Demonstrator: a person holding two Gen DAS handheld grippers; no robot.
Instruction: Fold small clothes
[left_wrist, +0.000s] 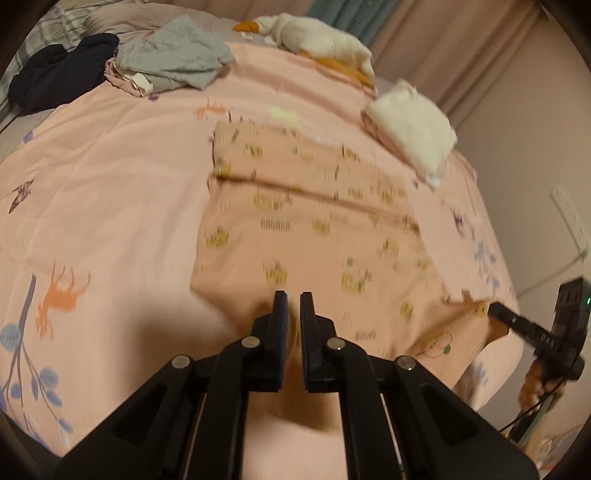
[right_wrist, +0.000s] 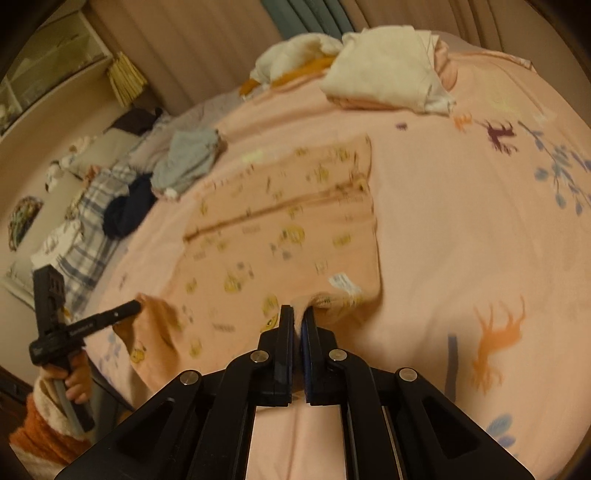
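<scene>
A peach garment with small yellow prints (left_wrist: 314, 229) lies spread on the pink bedspread (left_wrist: 110, 166); it also shows in the right wrist view (right_wrist: 280, 236). My left gripper (left_wrist: 293, 306) is shut on the garment's near edge, cloth pinched between the fingers. My right gripper (right_wrist: 297, 317) is shut on the other near corner, beside a white care label (right_wrist: 343, 282). Each gripper shows in the other's view, the right one (left_wrist: 495, 310) and the left one (right_wrist: 136, 304), both holding the raised hem.
A folded white and pink stack (left_wrist: 410, 125) sits at the far right of the bed. Loose grey (left_wrist: 173, 59) and dark navy (left_wrist: 55, 70) clothes lie at the far left. A white and mustard pile (left_wrist: 317, 40) lies near the curtains. A wall is on the right.
</scene>
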